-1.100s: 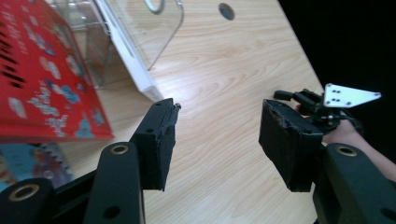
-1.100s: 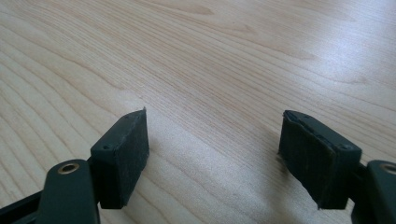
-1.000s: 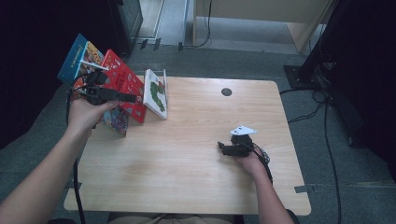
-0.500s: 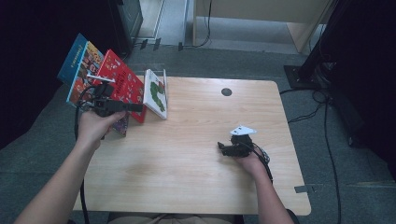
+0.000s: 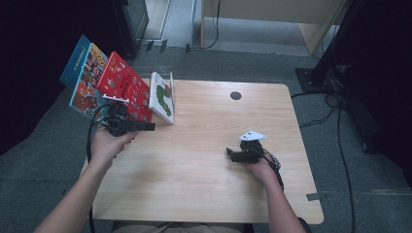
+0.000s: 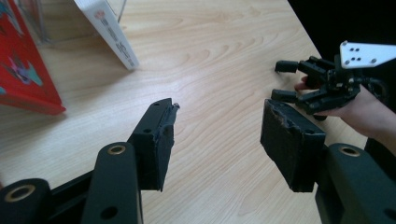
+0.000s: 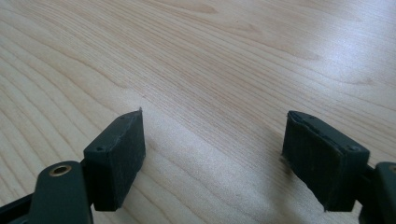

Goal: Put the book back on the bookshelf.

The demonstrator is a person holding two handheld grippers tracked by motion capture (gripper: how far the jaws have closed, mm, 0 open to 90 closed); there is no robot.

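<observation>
Both sets of jaws apart and empty: left gripper (image 5: 148,127) near the books, right gripper (image 5: 230,154) low over bare table (image 5: 204,194). Judging by that, three glossy books — blue (image 5: 80,73), red (image 5: 124,85), white (image 5: 160,94) — lean slanted at the left edge, possibly racked already. Smooth pale wood grain elsewhere.

Through the right gripper view I see my right gripper (image 7: 212,154) with its jaws standing wide apart and nothing between them; both black pads (image 7: 119,158) rise from the near edge, one at the left, one at the right; they hang low over the bare wooden table (image 7: 224,60), whether touching it I cannot tell; pale grain runs slantwise across the board; the far right part catches a soft glare.
</observation>
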